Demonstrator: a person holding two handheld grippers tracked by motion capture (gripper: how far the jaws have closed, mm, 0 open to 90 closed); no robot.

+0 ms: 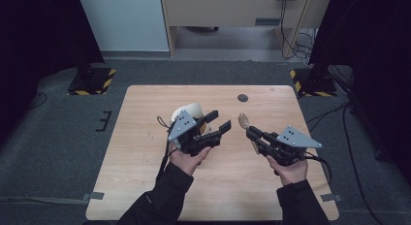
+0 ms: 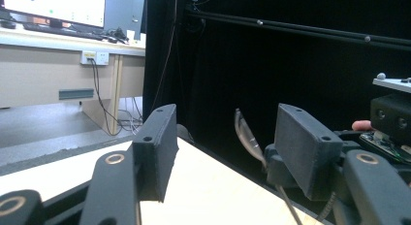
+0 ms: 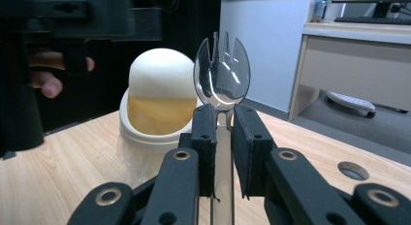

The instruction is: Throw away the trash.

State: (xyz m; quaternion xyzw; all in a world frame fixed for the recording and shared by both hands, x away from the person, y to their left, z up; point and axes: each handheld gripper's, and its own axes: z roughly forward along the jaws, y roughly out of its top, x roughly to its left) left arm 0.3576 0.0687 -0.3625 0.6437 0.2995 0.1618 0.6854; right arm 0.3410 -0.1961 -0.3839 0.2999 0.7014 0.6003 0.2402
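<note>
Both forearms enter from the near edge. Right gripper (image 1: 256,136) clamps a clear spork (image 3: 222,74) by its handle, head upward; left gripper (image 1: 217,122), jaws apart and empty, should close squarely around it beside the small bin (image 3: 162,106).

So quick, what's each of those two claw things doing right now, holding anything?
Left gripper: open, nothing between its jaws.
Right gripper: shut on the clear plastic spork, gripping its handle.
</note>
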